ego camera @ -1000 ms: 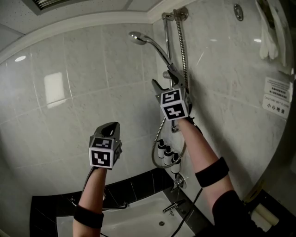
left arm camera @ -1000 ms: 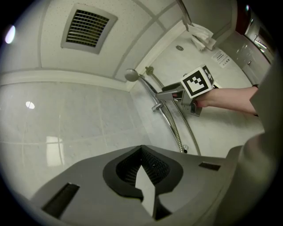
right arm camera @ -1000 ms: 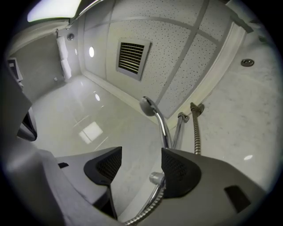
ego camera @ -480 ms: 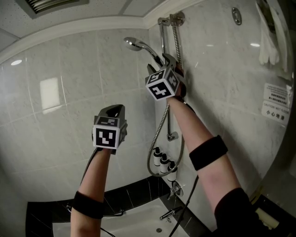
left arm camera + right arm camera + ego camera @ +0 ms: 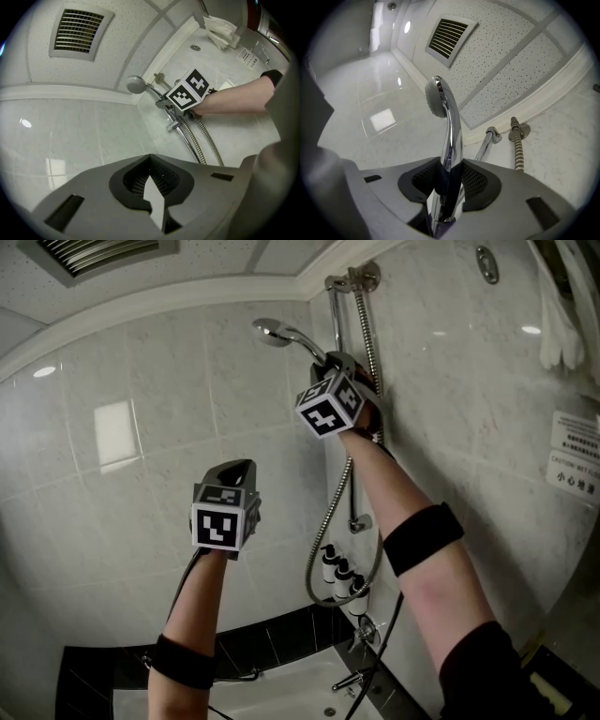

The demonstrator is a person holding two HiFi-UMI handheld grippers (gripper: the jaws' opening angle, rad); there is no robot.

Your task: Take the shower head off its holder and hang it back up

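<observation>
A shiny rail point(image 5: 335, 320) runs up the tiled wall point(image 5: 169, 427). A metal hose point(image 5: 328, 512) loops down beside it, near some small bottles point(image 5: 339, 573). The right gripper point(image 5: 449, 173) has just been closing and now squeezes the shower head point(image 5: 437, 98) by its handle, high up by the rail. The head is silver, curved and round-faced. The left gripper point(image 5: 151, 178) is pinched together, well apart.

Shower head point(image 5: 273, 331) on chrome wall rail point(image 5: 335, 315)
</observation>
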